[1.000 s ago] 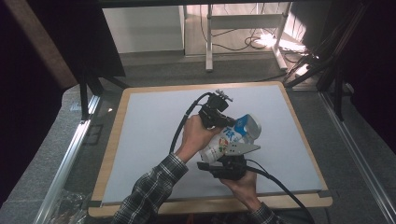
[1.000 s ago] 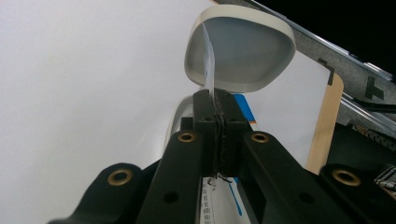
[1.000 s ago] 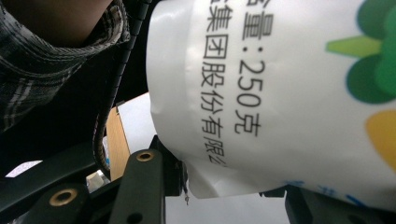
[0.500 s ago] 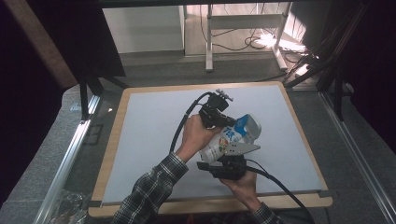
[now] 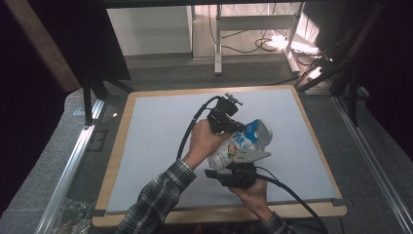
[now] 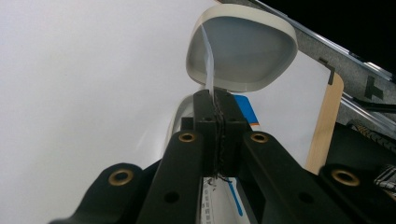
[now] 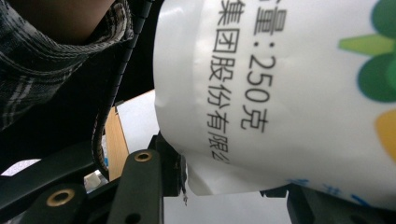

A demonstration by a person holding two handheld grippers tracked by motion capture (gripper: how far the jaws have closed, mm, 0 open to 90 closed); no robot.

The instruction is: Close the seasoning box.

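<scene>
High view first: the grey table mat [image 5: 146, 161] takes up the middle of the frame, and right of its centre the white-and-blue pouch [image 5: 243, 141] is held up off it between both hands. It lies tilted, its blue bottom end towards the upper right and its printed white body running down-left. The right gripper [image 5: 237, 171], low in the frame beneath the pouch, has its jaws clamped across the pouch's lower body; in the right gripper view the printed film [image 7: 289, 93] sits bulging between them. The left gripper [image 5: 225, 119], above and left of the pouch, has its fingers [image 6: 215, 126] pressed together on a thin clear strip [image 6: 208, 60] that runs up to the pouch's oval bottom — a seam or tear strip, I cannot tell which.

The pouch looks soft, slick and moderately weighty (250 grams is printed on it), so it will sag and slide; the firm sealed edges are the better hold, not the yielding middle.

Compared with the earlier frames nothing has shifted — hands, grippers and pouch sit as they did
</scene>
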